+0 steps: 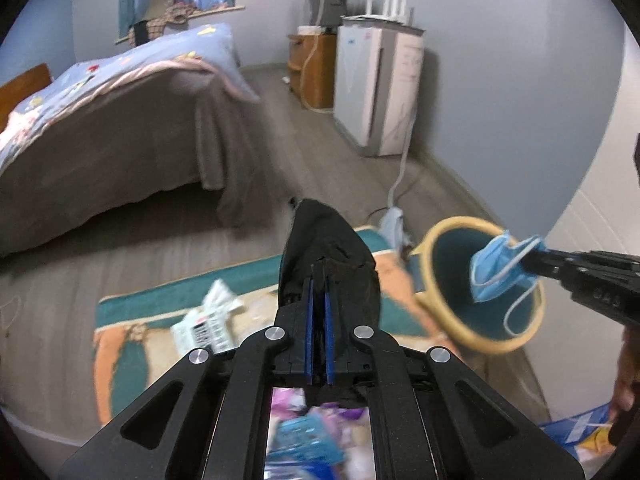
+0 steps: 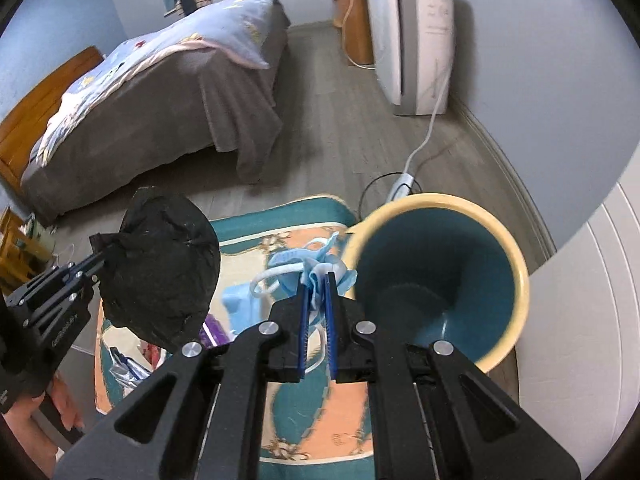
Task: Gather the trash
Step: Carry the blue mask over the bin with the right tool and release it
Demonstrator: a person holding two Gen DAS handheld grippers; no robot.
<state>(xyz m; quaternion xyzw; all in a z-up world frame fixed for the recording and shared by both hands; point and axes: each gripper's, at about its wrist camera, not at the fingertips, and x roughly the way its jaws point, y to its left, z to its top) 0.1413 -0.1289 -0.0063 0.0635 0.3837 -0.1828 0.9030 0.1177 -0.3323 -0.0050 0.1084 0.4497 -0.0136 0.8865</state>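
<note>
My left gripper [image 1: 319,276] is shut on a black face mask [image 1: 328,256], held in the air above the rug; it also shows in the right wrist view [image 2: 160,276], left of my right gripper. My right gripper [image 2: 316,280] is shut on a blue face mask [image 2: 308,268]. In the left wrist view the blue mask [image 1: 500,268] hangs over the mouth of the trash bin [image 1: 452,248]. The bin [image 2: 516,268] has a cream rim and teal inside and looks empty. It stands at the rug's right edge by the wall.
A patterned teal and orange rug [image 2: 320,412] carries more litter: a white printed wrapper [image 1: 208,320], and purple and blue packets [image 1: 312,436]. A bed [image 1: 120,120] stands to the left, a white appliance [image 1: 380,84] by the wall, and its cable and plug [image 2: 404,180] on the floor behind the bin.
</note>
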